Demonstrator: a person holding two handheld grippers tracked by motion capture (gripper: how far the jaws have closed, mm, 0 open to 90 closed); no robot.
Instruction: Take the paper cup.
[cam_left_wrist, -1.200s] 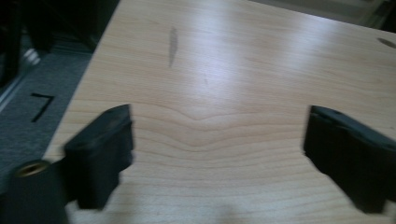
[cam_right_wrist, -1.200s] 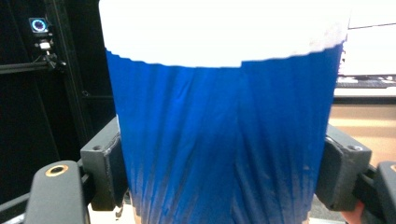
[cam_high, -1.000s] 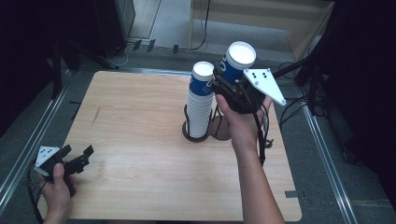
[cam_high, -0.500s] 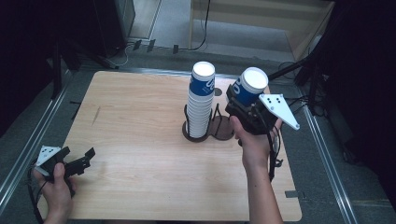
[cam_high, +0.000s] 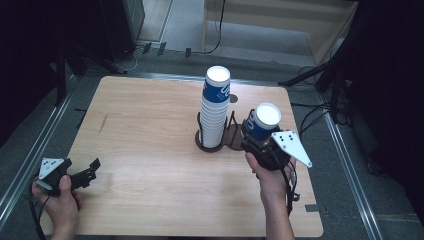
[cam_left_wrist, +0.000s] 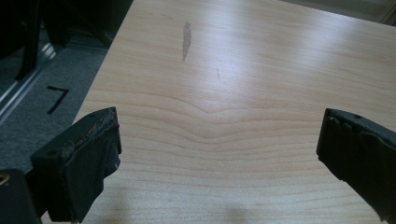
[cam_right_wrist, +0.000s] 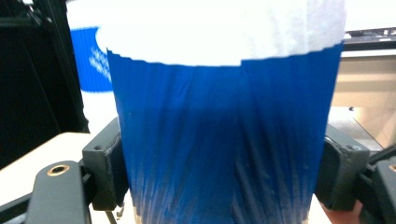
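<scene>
right gripper clamps blue cup upright beside cup stack.

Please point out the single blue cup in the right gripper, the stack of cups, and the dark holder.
single blue cup (cam_high: 262, 126), high view, blue side wall
stack of cups (cam_high: 214, 115), high view, white ribbed middle
dark holder (cam_high: 233, 139), high view, base between rings

A stack of cups stands on a holder just right of the table's middle. Right of it — just beside — the right gripper clasps a single cup. The left gripper sits at the near left corner — well apart.
</scene>
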